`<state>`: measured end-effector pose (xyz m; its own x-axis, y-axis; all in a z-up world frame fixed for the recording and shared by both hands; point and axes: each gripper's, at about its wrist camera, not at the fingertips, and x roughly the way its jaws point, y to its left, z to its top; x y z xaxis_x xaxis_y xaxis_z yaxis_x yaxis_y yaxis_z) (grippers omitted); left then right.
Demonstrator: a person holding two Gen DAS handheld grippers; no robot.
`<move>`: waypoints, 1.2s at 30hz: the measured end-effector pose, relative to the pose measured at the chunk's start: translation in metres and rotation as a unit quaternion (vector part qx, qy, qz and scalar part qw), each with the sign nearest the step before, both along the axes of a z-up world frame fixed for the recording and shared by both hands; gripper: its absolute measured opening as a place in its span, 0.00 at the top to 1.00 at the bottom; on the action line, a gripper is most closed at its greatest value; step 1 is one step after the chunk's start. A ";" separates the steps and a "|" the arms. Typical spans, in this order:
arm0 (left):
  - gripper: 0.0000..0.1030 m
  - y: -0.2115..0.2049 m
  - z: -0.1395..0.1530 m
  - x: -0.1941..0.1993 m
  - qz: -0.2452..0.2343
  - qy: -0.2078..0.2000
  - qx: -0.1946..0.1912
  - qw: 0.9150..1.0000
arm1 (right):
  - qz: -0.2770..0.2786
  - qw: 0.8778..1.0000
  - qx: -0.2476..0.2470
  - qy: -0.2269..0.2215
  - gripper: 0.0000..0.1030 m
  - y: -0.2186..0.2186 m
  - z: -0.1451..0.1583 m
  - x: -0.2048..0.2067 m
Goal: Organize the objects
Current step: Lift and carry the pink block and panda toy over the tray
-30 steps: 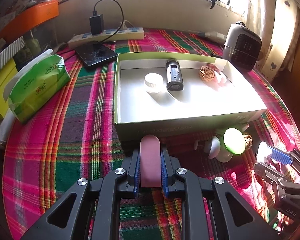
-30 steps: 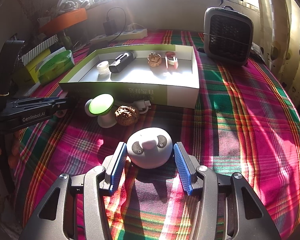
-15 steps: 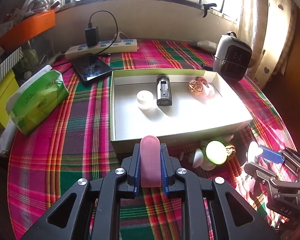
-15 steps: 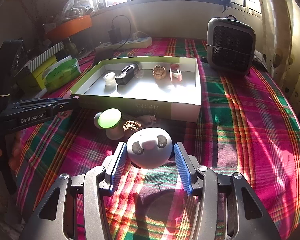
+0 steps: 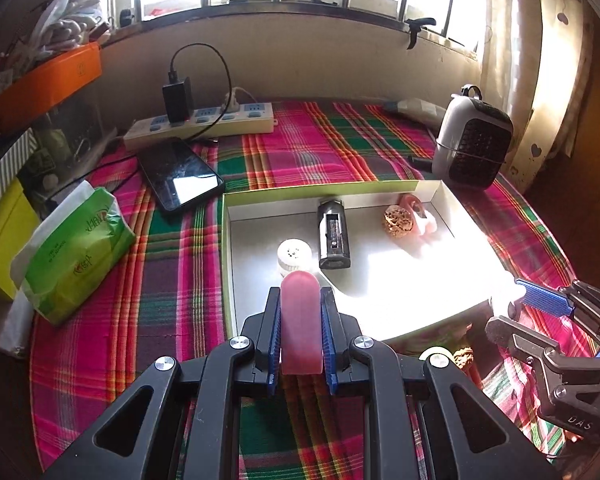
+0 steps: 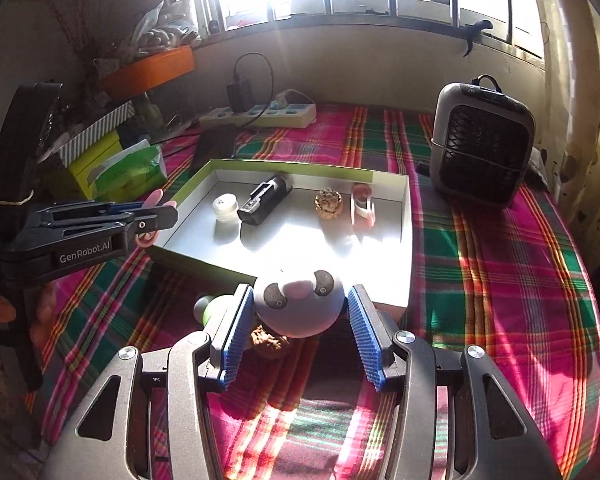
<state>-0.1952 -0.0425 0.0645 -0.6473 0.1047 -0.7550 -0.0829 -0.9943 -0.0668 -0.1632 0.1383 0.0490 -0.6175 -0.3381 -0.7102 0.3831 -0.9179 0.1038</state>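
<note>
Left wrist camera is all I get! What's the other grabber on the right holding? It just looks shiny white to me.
Observer: The right gripper is shut on a round grey toy with a panda-like face.
Operator: Is it sitting on the table?
Observer: No, it's held up off the cloth. A walnut shows underneath it, with a green-topped thing beside that.
Operator: And my pink thing, how does it look from the side?
Observer: From the right wrist camera, the pink piece pokes out both above and below the left gripper.
</note>
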 end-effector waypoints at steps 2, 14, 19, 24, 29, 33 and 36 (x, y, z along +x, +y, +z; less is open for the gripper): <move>0.85 -0.001 0.001 -0.007 0.001 0.000 -0.001 1.000 | 0.003 1.000 -0.001 -0.002 0.51 -0.002 0.000 -0.008; 0.85 -0.008 -0.008 -0.054 0.006 -0.012 -0.008 1.000 | 0.026 0.999 0.022 -0.013 0.51 -0.030 -0.003 -0.056; 0.85 -0.010 -0.014 -0.069 0.005 -0.018 -0.011 1.000 | 0.035 0.999 0.034 -0.021 0.51 -0.041 -0.011 -0.072; 0.85 -0.012 -0.023 -0.084 0.007 -0.028 -0.012 1.000 | 0.045 0.998 0.047 -0.028 0.51 -0.050 -0.017 -0.084; 0.85 -0.011 -0.029 -0.094 0.005 -0.035 -0.014 0.999 | 0.056 0.996 0.053 -0.034 0.51 -0.057 -0.024 -0.091; 0.85 -0.009 -0.033 -0.099 0.002 -0.040 -0.017 0.999 | 0.061 0.996 0.055 -0.037 0.51 -0.062 -0.028 -0.097; 0.84 -0.008 -0.036 -0.102 0.000 -0.042 -0.023 0.999 | 0.064 0.996 0.056 -0.039 0.51 -0.064 -0.031 -0.100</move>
<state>-0.2967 -0.0500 0.0285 -0.5810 0.0686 -0.8110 -0.0780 -0.9965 -0.0284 -0.2635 0.0747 0.0183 -0.5154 -0.3260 -0.7925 0.4922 -0.8696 0.0376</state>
